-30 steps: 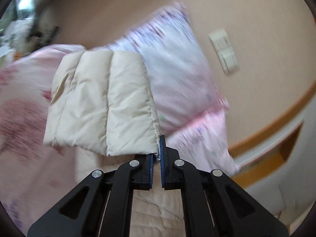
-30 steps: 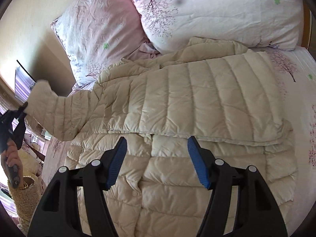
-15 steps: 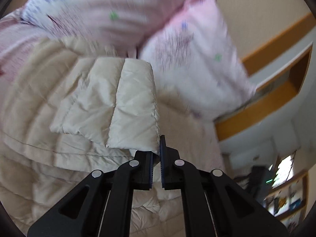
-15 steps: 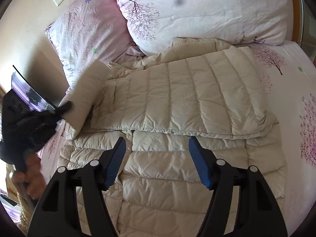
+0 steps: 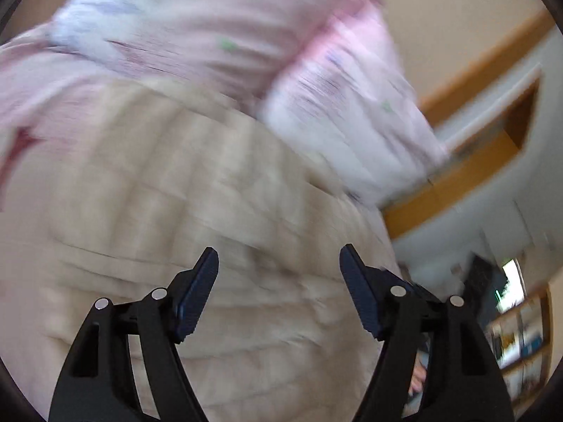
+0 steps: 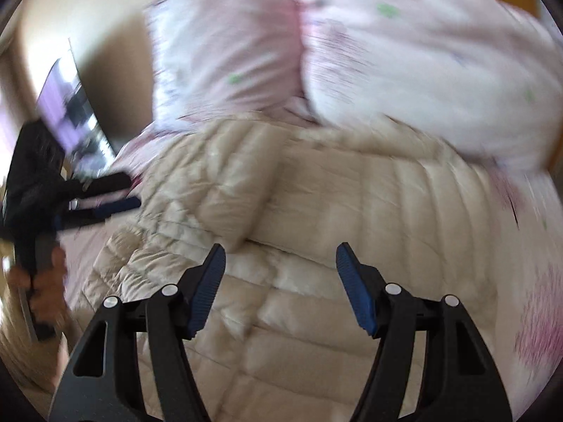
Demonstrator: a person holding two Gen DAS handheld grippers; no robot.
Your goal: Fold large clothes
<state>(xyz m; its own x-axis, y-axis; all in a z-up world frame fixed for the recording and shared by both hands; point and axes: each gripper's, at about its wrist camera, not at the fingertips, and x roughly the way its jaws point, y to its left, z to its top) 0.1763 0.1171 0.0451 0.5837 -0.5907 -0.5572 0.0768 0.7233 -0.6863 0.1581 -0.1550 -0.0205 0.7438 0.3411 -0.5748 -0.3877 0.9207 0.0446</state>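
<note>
Cream quilted down jacket spread flat across the bed, filling the middle and lower part of both wrist views, its top edge lying just below the pillows. One sleeve folded over onto the jacket body, lying slantwise toward the left part of the jacket in the right wrist view. Two pink-and-white floral pillows propped above the jacket against the beige wall; pink floral bedsheet showing to the right of the jacket. Both views smeared by motion, so seams and edges of the jacket hard to trace.

Left claw: jaws parting at this moment, blue pads standing well apart, nothing between them and nothing gripped; hanging over the jacket, angled downward. Same left claw seen from the right wrist camera at the jacket's left edge, just beside the folded sleeve, carried by a hand on its handle; whether its tips touch the fabric cannot be told through the blur.

Right claw: wide open, empty, poised above the lower half of the jacket, pads clear of the fabric.

Wooden bed frame and a pale recessed shelf to the right of the jacket in the left wrist view, blurred bookshelf beyond that.
</note>
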